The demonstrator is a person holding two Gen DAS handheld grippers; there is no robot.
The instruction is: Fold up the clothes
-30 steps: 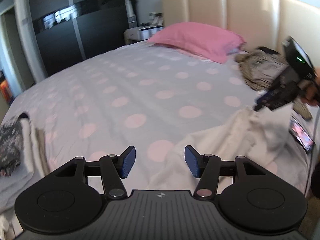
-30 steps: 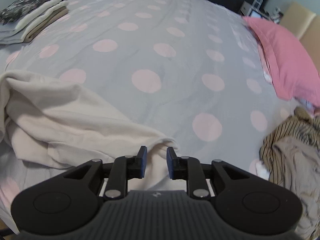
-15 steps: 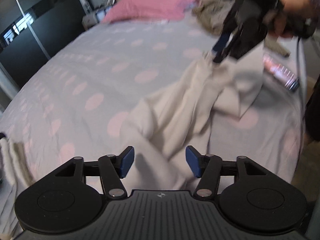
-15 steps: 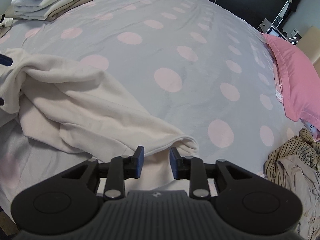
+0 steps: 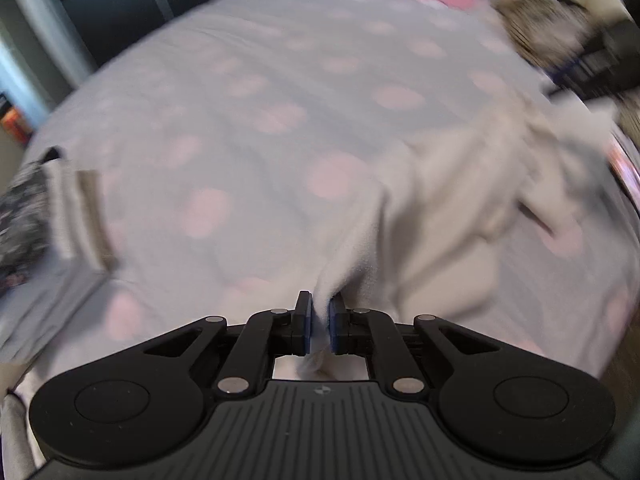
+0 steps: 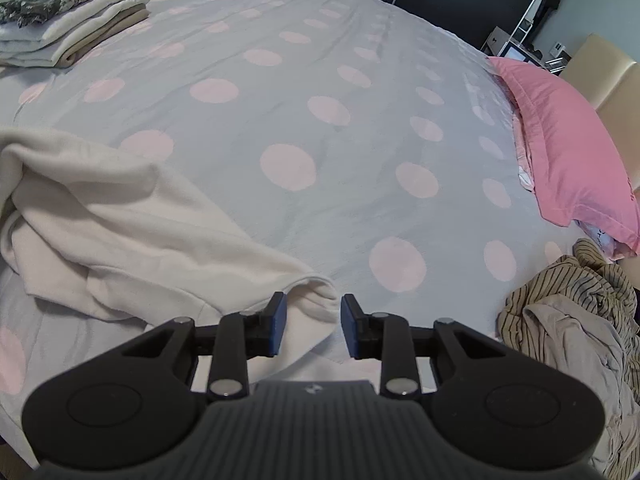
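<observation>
A cream garment point(image 5: 440, 208) lies crumpled on the polka-dot bedspread point(image 5: 248, 120). My left gripper point(image 5: 319, 326) is shut on one edge of it; the cloth bunches between the blue pads. The left wrist view is blurred by motion. In the right wrist view the same cream garment point(image 6: 120, 224) spreads to the left, and my right gripper point(image 6: 312, 328) is open with a folded corner of the cloth lying between its fingers, not pinched. The right gripper also shows blurred at the far right of the left wrist view point(image 5: 592, 68).
A stack of folded clothes point(image 6: 68, 24) sits at the far left of the bed. A pink pillow point(image 6: 568, 148) lies by the beige headboard. A pile of striped and beige clothes point(image 6: 576, 320) lies at the right. Dark wardrobes stand beyond the bed.
My left gripper has closed on the cream garment's edge. My right gripper has opened and let go of the corner it pinched. The garment has shifted on the bed.
</observation>
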